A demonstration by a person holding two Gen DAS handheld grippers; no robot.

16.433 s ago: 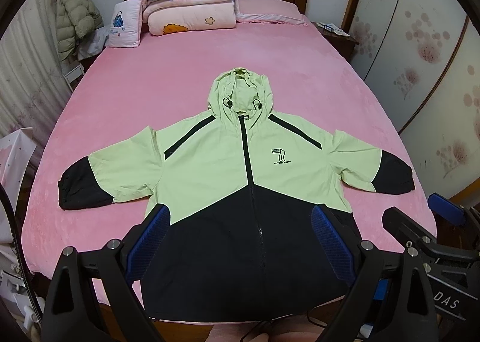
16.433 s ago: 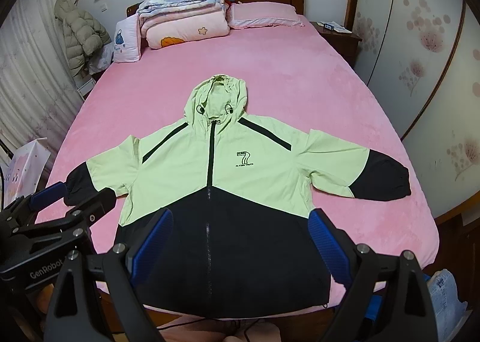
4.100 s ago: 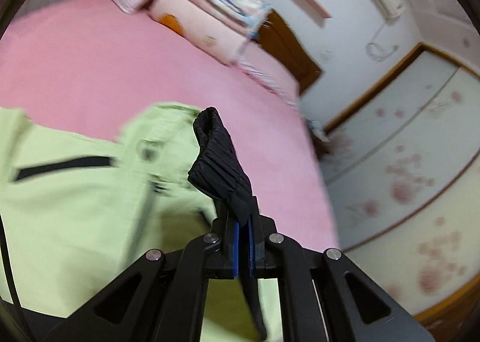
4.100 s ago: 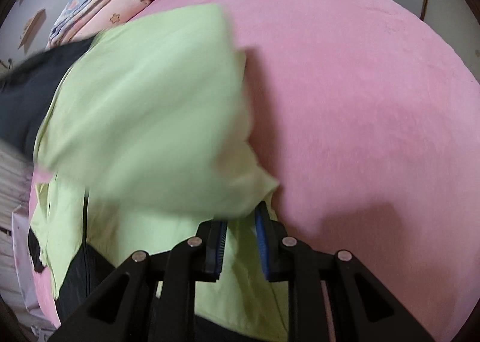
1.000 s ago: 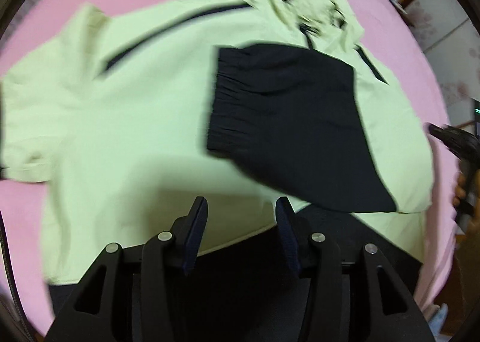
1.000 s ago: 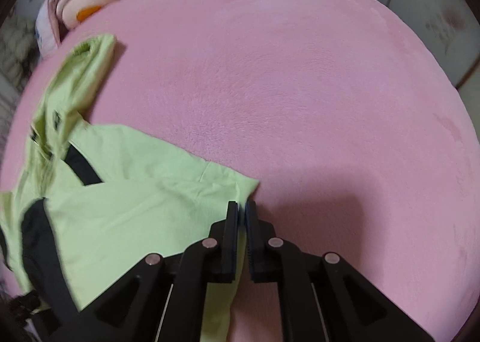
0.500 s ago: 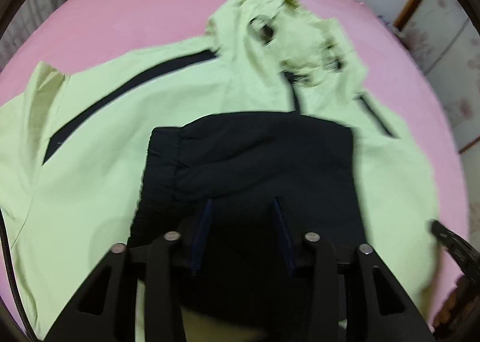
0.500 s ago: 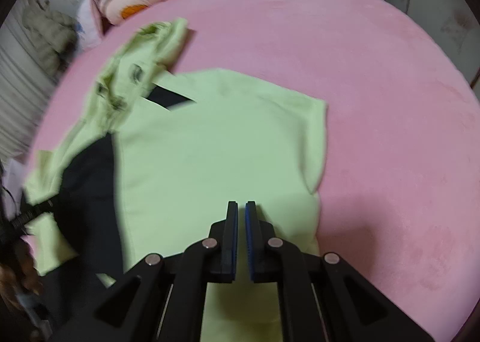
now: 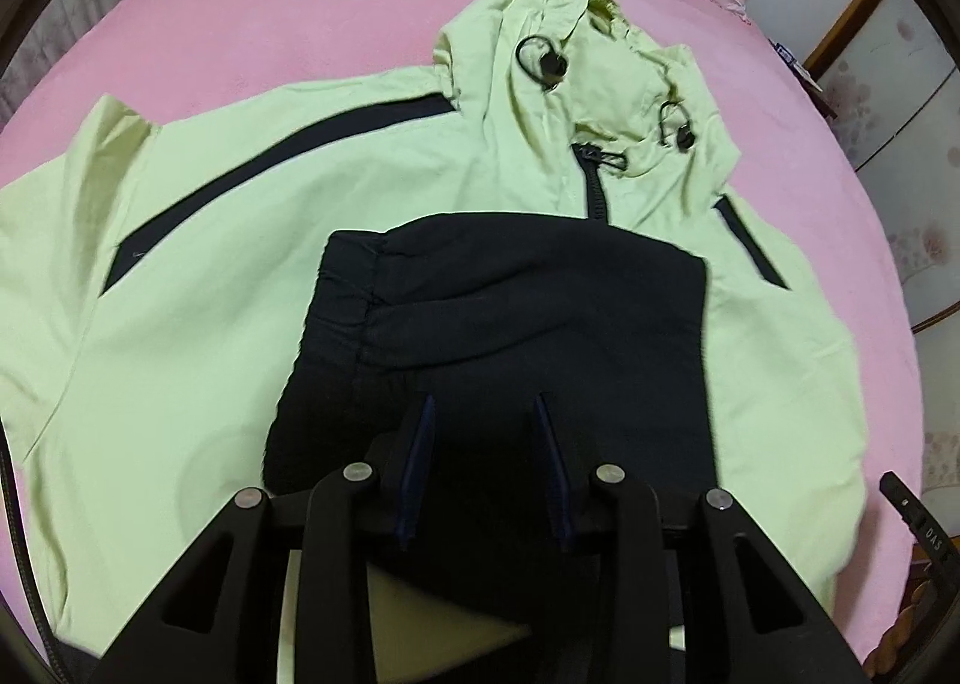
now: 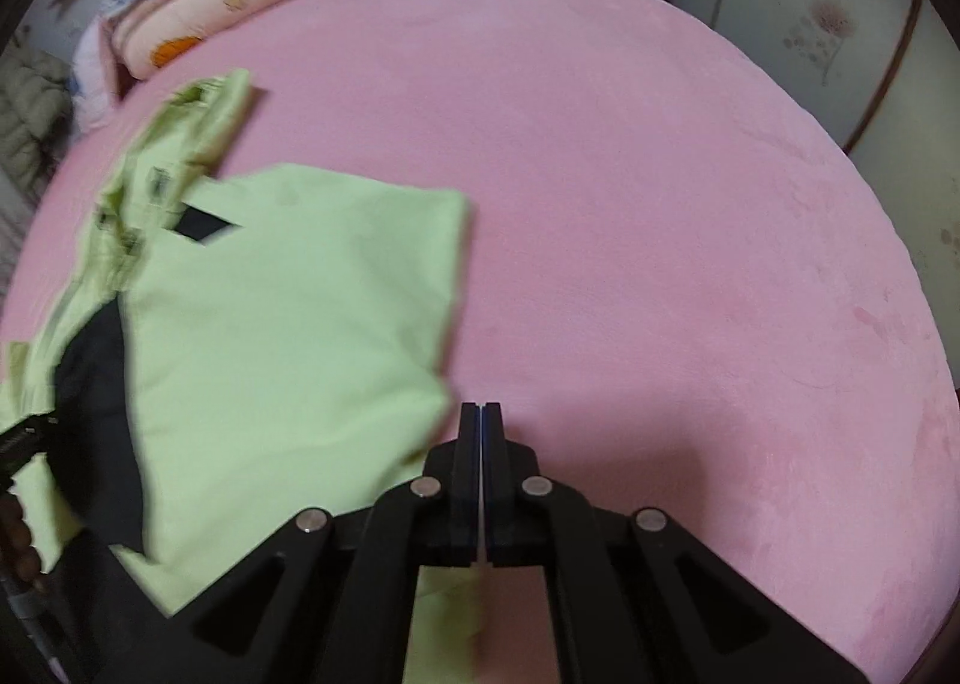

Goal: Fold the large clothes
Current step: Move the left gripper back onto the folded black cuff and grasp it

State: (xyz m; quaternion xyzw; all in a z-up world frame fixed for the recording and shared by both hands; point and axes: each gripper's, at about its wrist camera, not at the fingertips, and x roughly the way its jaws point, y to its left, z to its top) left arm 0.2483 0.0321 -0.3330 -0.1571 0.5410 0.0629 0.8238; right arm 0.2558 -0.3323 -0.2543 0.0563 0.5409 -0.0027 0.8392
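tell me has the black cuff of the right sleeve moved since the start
Yes. The black cuff lay out at the jacket's far right side; now it lies folded across the jacket chest, just below the hood.

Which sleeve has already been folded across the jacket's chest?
The black-cuffed sleeve, lying over the zipper. The other sleeve's black cuff is not visible.

"DAS" on right tongs (image 9: pixel 918 528)

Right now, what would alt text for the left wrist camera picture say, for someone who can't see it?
A light green hooded jacket lies spread on a pink bed, its black sleeve end folded across the chest. The left gripper hangs just above that sleeve, jaws apart.
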